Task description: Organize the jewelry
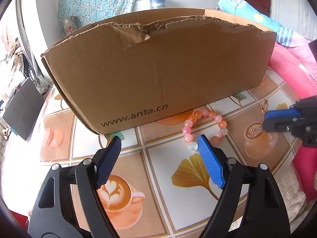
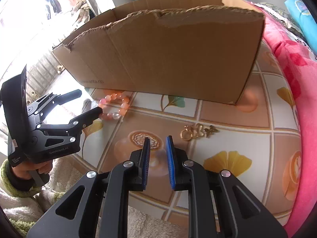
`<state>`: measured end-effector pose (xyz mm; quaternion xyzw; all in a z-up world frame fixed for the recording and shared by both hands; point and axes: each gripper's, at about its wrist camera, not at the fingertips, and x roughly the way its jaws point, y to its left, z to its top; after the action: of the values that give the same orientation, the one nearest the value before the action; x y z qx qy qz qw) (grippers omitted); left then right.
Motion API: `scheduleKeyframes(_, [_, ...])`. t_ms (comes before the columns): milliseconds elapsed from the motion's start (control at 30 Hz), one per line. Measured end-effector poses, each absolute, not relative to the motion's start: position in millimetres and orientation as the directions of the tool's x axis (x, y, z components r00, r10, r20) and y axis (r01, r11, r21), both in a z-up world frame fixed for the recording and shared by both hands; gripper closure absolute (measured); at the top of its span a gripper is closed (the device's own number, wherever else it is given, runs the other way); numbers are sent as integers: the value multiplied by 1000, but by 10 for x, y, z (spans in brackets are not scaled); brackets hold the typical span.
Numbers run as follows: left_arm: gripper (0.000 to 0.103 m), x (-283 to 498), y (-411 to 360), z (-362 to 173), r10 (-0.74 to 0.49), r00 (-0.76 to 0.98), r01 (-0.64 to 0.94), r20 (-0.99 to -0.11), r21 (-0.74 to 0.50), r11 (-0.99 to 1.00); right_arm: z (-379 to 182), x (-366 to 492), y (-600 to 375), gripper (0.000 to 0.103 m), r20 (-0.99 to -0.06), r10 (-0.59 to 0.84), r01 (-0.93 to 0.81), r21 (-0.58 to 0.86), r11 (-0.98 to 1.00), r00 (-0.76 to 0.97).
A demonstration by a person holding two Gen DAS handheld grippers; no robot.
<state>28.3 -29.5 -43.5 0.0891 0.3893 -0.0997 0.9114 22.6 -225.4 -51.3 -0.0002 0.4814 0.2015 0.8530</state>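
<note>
A pink and orange bead bracelet (image 1: 205,128) lies on the patterned tablecloth just in front of the cardboard box (image 1: 158,67); it also shows in the right wrist view (image 2: 116,107). My left gripper (image 1: 159,141) is open and empty, its right finger touching the bracelet's near edge. A gold keychain charm (image 2: 198,131) lies on the cloth to the right; in the left wrist view it is small (image 1: 264,105). My right gripper (image 2: 158,140) is open with a narrow gap, empty, just short and left of the charm.
The open-topped box (image 2: 168,51) has torn edges and fills the back of the table. A pink blanket (image 2: 297,91) lies along the right side. A fluffy white cloth (image 2: 150,226) covers the near edge. A dark board (image 1: 21,109) stands at left.
</note>
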Motion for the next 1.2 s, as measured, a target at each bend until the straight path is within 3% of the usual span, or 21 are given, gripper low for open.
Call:
scheduleKeyframes(333, [26, 297, -255, -425, -119, 676, 245, -727, 69, 967, -520, 397, -2465, 86, -822, 319, -288, 198, 937, 472])
scheduleKeyframes(833, [26, 186, -185, -295, -77, 714, 199, -696, 96, 975, -535, 359, -2147, 86, -795, 437, -328, 316, 890, 420])
scheduleKeyframes(933, [26, 93, -207, -209, -119, 734, 225, -669, 74, 972, -478, 365, -2305, 86, -782, 426, -279, 330, 902, 455])
scheduleKeyframes(1133, [28, -92, -565, -84, -357, 700, 417, -618, -51, 907, -419, 395, -2625, 86, -773, 386, -178, 344, 922, 503])
scheduleKeyframes(1200, [38, -94, -757, -122, -384, 675, 472, -630, -32, 881, -423, 394, -2671, 86, -773, 378, -163, 345, 924, 509])
